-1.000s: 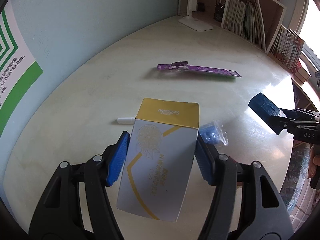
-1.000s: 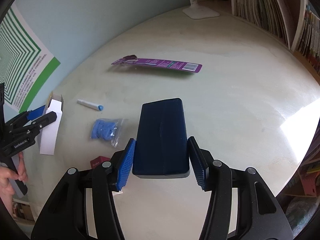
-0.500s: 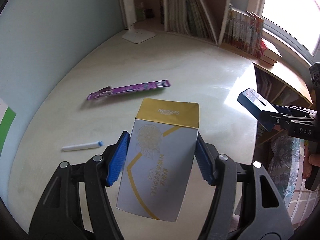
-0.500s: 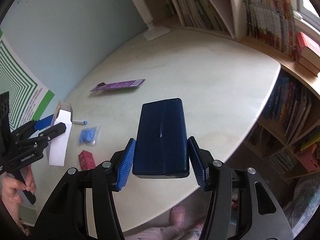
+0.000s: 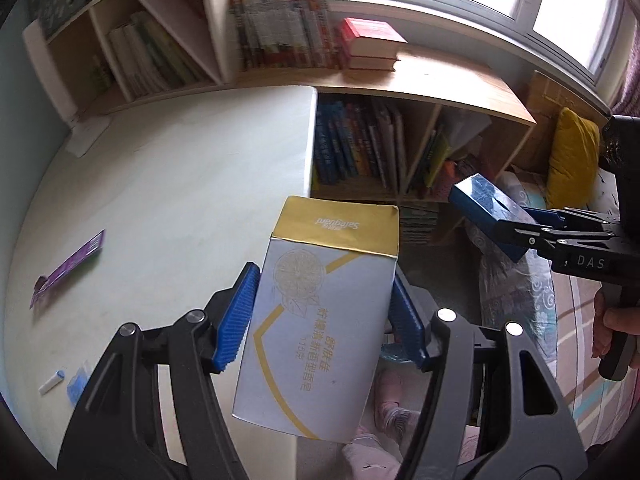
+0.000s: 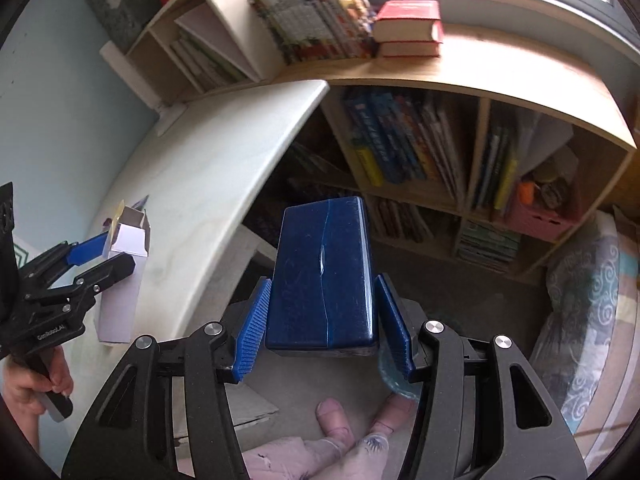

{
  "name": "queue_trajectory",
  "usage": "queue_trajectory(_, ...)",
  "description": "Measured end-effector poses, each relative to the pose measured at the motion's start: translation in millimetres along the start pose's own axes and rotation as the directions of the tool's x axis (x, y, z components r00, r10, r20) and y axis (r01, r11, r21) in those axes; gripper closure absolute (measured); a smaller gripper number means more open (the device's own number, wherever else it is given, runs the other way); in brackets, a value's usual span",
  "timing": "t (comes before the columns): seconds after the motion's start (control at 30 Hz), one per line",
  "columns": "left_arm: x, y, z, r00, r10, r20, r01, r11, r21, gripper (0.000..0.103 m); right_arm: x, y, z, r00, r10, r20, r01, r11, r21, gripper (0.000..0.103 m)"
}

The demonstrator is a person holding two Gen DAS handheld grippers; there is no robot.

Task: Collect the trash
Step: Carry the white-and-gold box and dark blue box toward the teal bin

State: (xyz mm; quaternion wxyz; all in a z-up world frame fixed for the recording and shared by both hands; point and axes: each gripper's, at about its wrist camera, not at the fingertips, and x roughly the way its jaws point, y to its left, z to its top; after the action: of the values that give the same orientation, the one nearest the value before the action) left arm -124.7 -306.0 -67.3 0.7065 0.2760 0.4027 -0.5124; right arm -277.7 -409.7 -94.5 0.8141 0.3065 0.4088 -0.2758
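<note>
Left gripper (image 5: pixel 320 320) is squeezed tight on a soap box (image 5: pixel 320 320), white with a gold top, one blue pad on each side. Beside it, the right gripper (image 6: pixel 322 320) is squeezed tight on a dark blue box (image 6: pixel 324 276) the same way. Both boxes are up in the air, past the right edge of the desk (image 5: pixel 180 184) and over the floor. No trash bin shows in either view, so I cannot tell where the boxes will go.

Going left to right across the desk, some trash is not picked up yet. Near the front left corner of the desk lies a small white tube (image 5: pixel 52 382) with a blue tip. Just beside it, to the right, is a little blue packet (image 5: pixel 78 380). Farther back on the desk, still on the left side, lies a long purple card pack (image 5: pixel 68 270). The middle and right side of the desk look bare, and a white lamp base (image 5: pixel 86 138) sits at the back.

To the right of the desk, a low bookshelf (image 6: pixel 420 168) full of books stands by the window. Feet in pale socks (image 6: pixel 340 420) show on the floor below the grippers.

So I think the job is partly done. Two boxes are off the desk and need dropping somewhere. At least three small things are left to collect.
</note>
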Motion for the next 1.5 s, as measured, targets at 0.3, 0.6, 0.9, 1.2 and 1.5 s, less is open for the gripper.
queue_trajectory(0.3,40,-88,15,0.992,-0.100,-0.079,0.110,0.983,0.147,0.042,-20,-77,-33,0.999,-0.051,-0.011,0.052,0.989,0.137,0.049)
queue_trajectory(0.6,77,-133,7,0.976,-0.136,-0.171,0.171,0.963,0.207,0.042,-12,-126,-58,0.997,-0.056,-0.058,0.068,0.972,0.226,0.049)
queue_trajectory(0.9,102,-162,4,0.961,-0.141,-0.236,0.202,0.944,0.261,0.042,1,-148,-76,0.994,-0.048,-0.097,0.074,0.957,0.280,0.049)
queue_trajectory(1.2,122,-182,-2,0.949,-0.145,-0.282,0.227,0.931,0.286,0.042,12,-163,-86,0.992,-0.034,-0.124,0.073,0.944,0.321,0.049)
queue_trajectory(1.5,150,-196,-14,0.927,-0.137,-0.349,0.243,0.929,0.280,0.042,36,-183,-100,0.985,-0.007,-0.170,0.069,0.931,0.358,0.049)
